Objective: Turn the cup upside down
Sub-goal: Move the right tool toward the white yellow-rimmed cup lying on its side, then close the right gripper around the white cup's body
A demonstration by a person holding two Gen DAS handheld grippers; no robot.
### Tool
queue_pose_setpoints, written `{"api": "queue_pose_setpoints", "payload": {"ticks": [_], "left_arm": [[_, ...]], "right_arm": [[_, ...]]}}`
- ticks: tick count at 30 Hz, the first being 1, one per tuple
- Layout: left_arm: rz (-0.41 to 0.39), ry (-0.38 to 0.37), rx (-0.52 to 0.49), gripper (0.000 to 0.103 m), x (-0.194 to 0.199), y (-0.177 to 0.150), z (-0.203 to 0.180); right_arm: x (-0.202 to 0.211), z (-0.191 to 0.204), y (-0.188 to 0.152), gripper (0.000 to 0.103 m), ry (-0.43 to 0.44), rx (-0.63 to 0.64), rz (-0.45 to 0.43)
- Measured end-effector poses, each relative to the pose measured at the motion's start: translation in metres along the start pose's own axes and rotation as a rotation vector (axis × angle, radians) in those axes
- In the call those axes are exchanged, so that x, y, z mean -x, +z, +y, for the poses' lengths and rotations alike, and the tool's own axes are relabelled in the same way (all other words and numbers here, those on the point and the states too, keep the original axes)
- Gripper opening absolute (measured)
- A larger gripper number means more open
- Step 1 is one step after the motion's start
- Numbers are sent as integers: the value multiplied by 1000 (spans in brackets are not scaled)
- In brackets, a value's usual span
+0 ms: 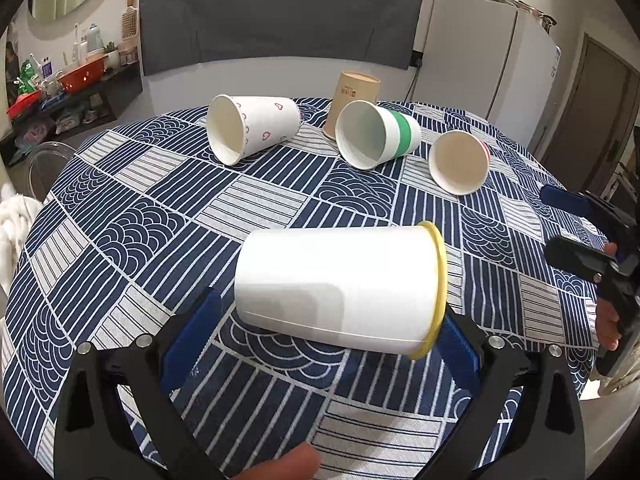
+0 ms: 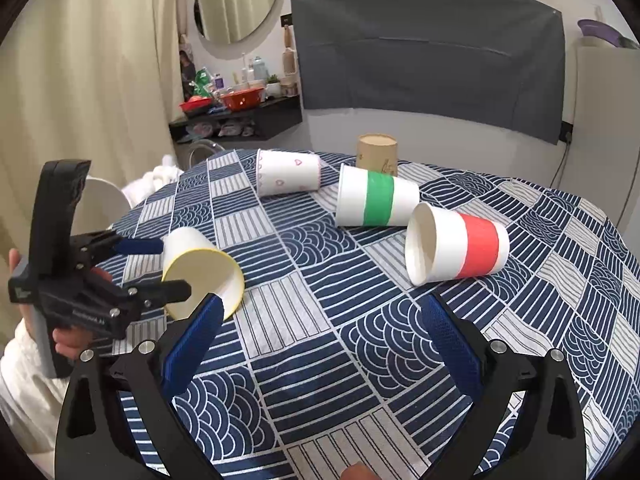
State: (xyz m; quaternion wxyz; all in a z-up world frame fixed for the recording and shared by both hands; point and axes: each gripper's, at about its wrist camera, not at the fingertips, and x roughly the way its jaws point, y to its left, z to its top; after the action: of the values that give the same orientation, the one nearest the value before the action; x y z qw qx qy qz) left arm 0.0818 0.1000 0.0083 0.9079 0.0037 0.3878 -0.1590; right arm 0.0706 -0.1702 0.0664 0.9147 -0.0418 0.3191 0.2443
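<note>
A white paper cup with a yellow rim (image 1: 340, 286) lies on its side, mouth to the right. My left gripper (image 1: 324, 336) is open around it, one blue finger (image 1: 192, 340) at its base end, the other at its rim; contact is unclear. In the right wrist view the same cup (image 2: 200, 268) sits between the left gripper's fingers (image 2: 140, 246). My right gripper (image 2: 320, 344) is open and empty above the tablecloth, near the front edge. Other cups lie on their sides: hearts (image 1: 252, 128), green band (image 1: 376, 134), red band (image 2: 456, 244).
A brown cup (image 1: 354, 98) stands upside down at the back of the round table, whose blue patterned cloth (image 1: 280, 208) covers it. A shelf with bowls (image 2: 236, 104) and a fridge (image 1: 480, 52) stand behind. The right gripper shows at the left wrist view's right edge (image 1: 592, 248).
</note>
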Motion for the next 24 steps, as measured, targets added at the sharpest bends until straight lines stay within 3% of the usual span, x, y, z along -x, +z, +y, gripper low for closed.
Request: {"api": "queue_pose_setpoints", "payload": {"ticks": [2,6,18,24], "left_arm": [[29,-40,3,88,-5,2,1],[19,-51,-6,88,-2,1,0],[-12,23,-117,88,17,12,-52],[-16,1,-168,88,15,22,-88]], "right_arm": [[0,0,-3,95,10,4,5],[5,-4,-6,95,9,8,3],[34,-32,-12,95,-12,-21,-36],[49,-56,-17,95,-39,-44,-62]]}}
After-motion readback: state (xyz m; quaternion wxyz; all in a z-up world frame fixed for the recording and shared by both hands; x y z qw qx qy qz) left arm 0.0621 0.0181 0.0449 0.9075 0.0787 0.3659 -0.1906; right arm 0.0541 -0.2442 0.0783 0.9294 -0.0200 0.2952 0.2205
